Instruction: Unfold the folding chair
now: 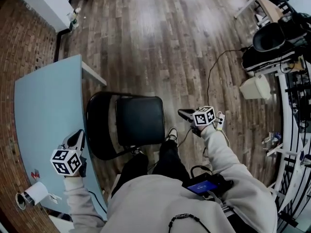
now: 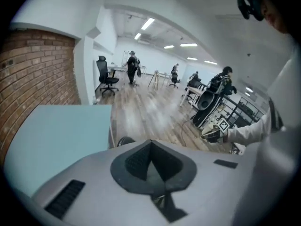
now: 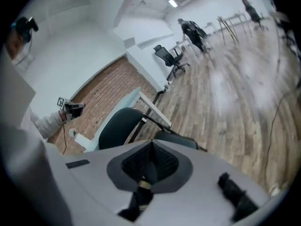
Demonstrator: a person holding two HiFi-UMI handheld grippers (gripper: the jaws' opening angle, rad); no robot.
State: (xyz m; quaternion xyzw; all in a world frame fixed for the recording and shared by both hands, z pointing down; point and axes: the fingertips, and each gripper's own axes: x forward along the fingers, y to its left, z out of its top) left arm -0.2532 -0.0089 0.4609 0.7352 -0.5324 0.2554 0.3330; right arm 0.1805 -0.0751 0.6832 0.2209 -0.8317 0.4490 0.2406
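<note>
The black folding chair stands open on the wood floor in front of the person, its seat (image 1: 140,120) level and its rounded backrest (image 1: 96,125) toward the table. In the right gripper view the backrest (image 3: 120,124) and seat (image 3: 176,140) lie beyond the jaws. My left gripper (image 1: 77,137) is shut and empty, held over the table's edge left of the chair. My right gripper (image 1: 184,114) is shut too, with nothing in it, just right of the seat. Neither gripper touches the chair. Both pairs of jaws (image 2: 150,144) (image 3: 151,146) meet at their tips.
A light blue table (image 1: 43,106) runs along the brick wall at left, with a paper roll (image 1: 36,192) on its near end. A cable (image 1: 211,76) trails over the floor. A white bin (image 1: 255,87), black gear (image 1: 272,38) and a rack (image 1: 296,130) line the right side.
</note>
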